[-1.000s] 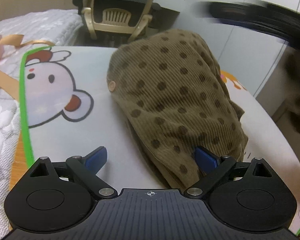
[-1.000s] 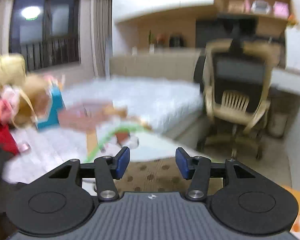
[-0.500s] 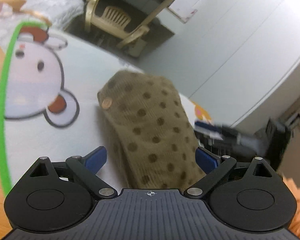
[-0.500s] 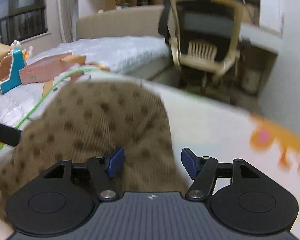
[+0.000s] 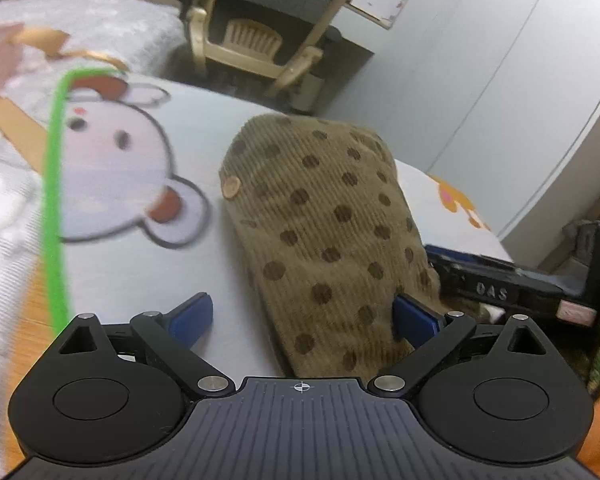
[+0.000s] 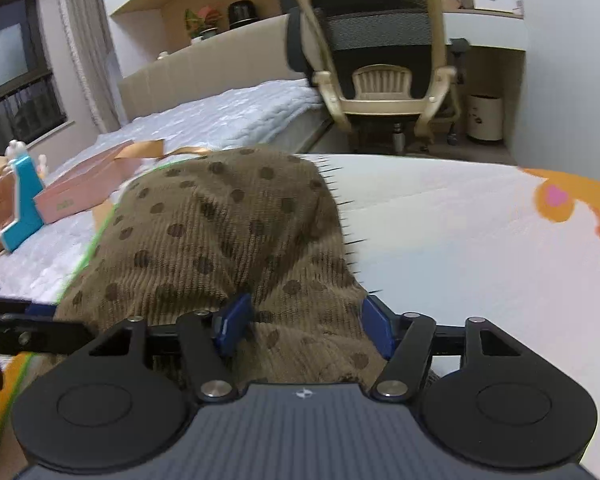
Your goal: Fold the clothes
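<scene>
Dotted garment [image 5: 324, 232] lies bunched on the surface [image 5: 140, 272]. Left hand-held gripper [image 5: 304, 316] wide, straddling its near edge; right hand-held gripper [image 6: 302, 324] wide, cloth between the jaws, likely positioning to pinch and fold.

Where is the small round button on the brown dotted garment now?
In the left wrist view, the button sits on the garment's upper left edge, beside the cartoon mouse print.

Counted: one spotted garment [image 5: 324, 224] bearing one button [image 5: 231, 187]; two grippers [image 5: 302, 316] [image 6: 302, 324]; one chair [image 6: 384, 68]; one pink box [image 6: 82, 196]; one bin [image 6: 485, 118].
</scene>
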Motion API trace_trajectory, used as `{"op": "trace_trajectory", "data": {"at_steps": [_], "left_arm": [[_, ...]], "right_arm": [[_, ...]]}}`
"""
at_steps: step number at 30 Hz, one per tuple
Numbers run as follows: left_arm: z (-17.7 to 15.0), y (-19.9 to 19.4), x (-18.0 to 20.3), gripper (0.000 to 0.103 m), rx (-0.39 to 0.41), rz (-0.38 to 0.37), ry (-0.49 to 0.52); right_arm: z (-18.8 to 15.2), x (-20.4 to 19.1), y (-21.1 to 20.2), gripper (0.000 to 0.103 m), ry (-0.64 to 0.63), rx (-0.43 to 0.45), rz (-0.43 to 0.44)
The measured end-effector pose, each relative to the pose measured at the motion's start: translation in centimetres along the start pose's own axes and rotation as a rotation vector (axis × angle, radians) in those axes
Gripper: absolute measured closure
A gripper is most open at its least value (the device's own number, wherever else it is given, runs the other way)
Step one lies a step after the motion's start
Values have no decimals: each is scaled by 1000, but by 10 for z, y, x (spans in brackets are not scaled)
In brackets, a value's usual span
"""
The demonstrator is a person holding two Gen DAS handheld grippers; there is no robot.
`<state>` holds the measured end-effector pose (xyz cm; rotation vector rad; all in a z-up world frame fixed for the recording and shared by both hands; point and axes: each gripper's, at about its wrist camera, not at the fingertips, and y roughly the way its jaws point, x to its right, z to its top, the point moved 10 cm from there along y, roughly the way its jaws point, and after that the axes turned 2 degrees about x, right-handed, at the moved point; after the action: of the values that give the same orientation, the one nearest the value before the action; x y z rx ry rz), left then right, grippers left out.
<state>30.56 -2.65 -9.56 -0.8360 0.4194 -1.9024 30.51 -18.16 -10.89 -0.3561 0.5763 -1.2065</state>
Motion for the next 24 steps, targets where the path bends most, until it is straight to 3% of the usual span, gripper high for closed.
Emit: {"op": "trace_trajectory", "data": {"at_steps": [5,9,14,17,18,21,24], "left_arm": [[2,-30,-37,3,33,99,20],[16,-59,-54,4,82,130,7],[67,-76,-31,4,179,-58,-4],[92,-49,-10,4,134,-227,-24],[95,-32,-10,4,101,-242,-32],[98,25,-29,4,-3,-181,-81],[100,49,-45,4,-1,-173,-109]], "right_arm": [[-6,-49,7,41,-46,-24,109],[2,-65,7,40,-128,-35,146],[37,-78,-36,24,-318,99,155],[47,-106,-62,13,-463,166,216],[43,-116,-66,10,-490,161,251],[23,-136,-63,8,-493,96,350],[-9,-143,-39,8,-426,-51,430]]}}
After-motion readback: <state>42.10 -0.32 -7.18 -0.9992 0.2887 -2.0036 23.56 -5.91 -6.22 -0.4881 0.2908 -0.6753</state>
